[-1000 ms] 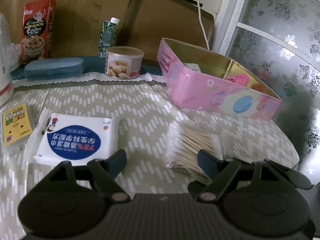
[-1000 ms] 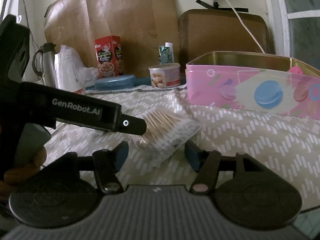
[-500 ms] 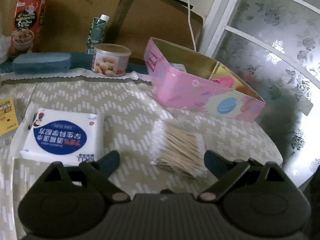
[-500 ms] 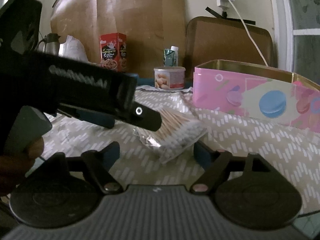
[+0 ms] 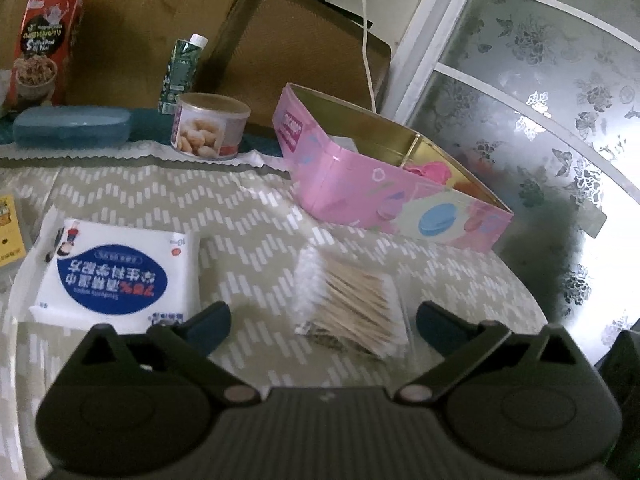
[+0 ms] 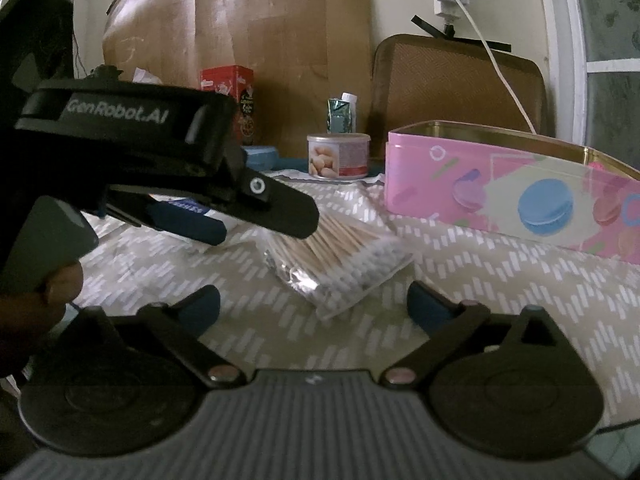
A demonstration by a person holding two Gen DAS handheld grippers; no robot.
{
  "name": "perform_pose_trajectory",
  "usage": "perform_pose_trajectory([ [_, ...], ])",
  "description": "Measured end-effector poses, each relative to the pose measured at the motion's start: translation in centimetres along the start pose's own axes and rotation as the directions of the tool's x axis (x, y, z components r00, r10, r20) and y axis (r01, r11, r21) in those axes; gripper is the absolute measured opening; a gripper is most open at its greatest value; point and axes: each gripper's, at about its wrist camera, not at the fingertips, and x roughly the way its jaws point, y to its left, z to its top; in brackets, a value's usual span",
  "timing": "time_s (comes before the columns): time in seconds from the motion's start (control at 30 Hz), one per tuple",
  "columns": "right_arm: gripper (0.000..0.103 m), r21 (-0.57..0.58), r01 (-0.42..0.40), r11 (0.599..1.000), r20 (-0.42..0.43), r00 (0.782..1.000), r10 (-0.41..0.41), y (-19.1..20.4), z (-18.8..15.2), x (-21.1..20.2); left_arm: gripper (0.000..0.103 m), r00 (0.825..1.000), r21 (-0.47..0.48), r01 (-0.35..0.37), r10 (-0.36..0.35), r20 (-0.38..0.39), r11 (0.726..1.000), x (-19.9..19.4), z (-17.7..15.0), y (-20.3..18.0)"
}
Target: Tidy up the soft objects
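In the left wrist view the left gripper (image 5: 322,322) has its two blue-tipped fingers (image 5: 210,320) spread wide and still opening; they hold nothing. The bag of cotton swabs (image 5: 352,300) lies on the worktop between the fingers, a little above them in the frame and closer to the right one, not touching either.

In the right wrist view the right gripper (image 6: 314,306) is the same: its fingers (image 6: 428,306) stand wide, are opening, and grip nothing. The bag of cotton swabs (image 6: 340,264) lies just above the gap between them, in the centre of the frame. The left gripper (image 6: 240,216) reaches in from the left of this frame, a hand (image 6: 32,300) on its handle, and its dark finger hangs over the upper left end of the bag; I cannot tell if it touches.

The bag is clear, crinkled plastic, flat and rectangular, filled with thin wooden sticks with white fluffy ends. The worktop is covered by a soft grey-green cloth (image 5: 248,216) with a white zigzag pattern. At the left of the left wrist view lies a flat white pack of wipes (image 5: 116,276) with a blue oval label. Towards the upper right stands an open pink tin box (image 5: 380,200), rectangular, shiny gold inside, with macarons printed on its wall; something pink lies inside. Behind it, near the top of the frame, stand a round can of nuts (image 5: 210,130), a blue oblong case (image 5: 72,126), a green carton (image 5: 182,72) and a red box (image 5: 48,44).
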Motion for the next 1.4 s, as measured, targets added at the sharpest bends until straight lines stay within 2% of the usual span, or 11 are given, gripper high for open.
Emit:
perform_pose_trajectory([
  [0.43,0.103,-0.014,0.03,0.999,0.088,0.996,-0.029,0.2,-1.5,-0.4,0.103,0.998,-0.01,0.044,-0.043,0.041,0.999,-0.1,-0.6,1.0],
  [0.7,0.103,-0.022,0.018,1.0,0.081,0.997,-0.016,0.2,-1.3,-0.9,0.103,0.988,-0.122,0.142,-0.134,0.071,0.982,-0.5,-0.5,2.6],
  [0.8,0.102,-0.012,0.034,0.999,0.104,0.994,-0.032,0.1,-1.1,-1.3,0.103,0.988,-0.087,0.135,-0.128,0.086,0.987,-0.6,-0.3,2.0],
  [0.83,0.099,-0.007,0.046,0.999,0.112,0.993,-0.045,0.1,-1.0,-1.3,0.103,0.988,-0.063,0.132,-0.126,0.088,0.989,-0.6,-0.2,1.6],
  [0.9,0.098,0.006,0.048,0.999,0.102,0.994,-0.049,-0.2,-0.7,-1.2,0.103,0.99,-0.025,0.121,-0.119,0.069,0.992,-0.2,-0.1,0.8],
  [1.0,0.09,-0.001,0.04,0.999,0.071,0.997,-0.04,0.0,-0.9,-0.8,0.101,0.996,-0.014,0.088,-0.088,0.022,0.996,0.8,-0.1,0.4],
  [1.13,0.058,-0.047,-0.005,0.999,0.069,0.998,0.009,0.9,-0.7,-0.9,0.084,0.997,0.013,0.083,-0.083,0.011,0.997,0.8,-0.3,0.1],
  [1.23,0.039,-0.073,-0.038,0.997,0.073,0.996,0.043,1.5,-0.7,-1.2,0.072,0.997,0.047,0.076,-0.076,0.002,0.996,0.8,-0.5,-0.6],
  [1.27,0.037,-0.08,-0.037,0.996,0.075,0.996,0.043,1.6,-0.7,-1.3,0.072,0.994,0.047,0.106,-0.105,-0.013,0.993,0.9,-0.6,-0.8],
  [1.33,0.024,-0.078,-0.055,0.995,0.075,0.995,0.061,1.6,-0.8,-1.4,0.072,0.985,0.042,0.168,-0.166,-0.04,0.985,1.2,-0.7,-1.4],
  [1.4,0.02,-0.08,-0.062,0.995,0.075,0.995,0.068,1.4,-0.8,-1.6,0.072,0.987,0.094,0.156,-0.152,-0.041,0.983,1.4,-0.8,-2.8],
])
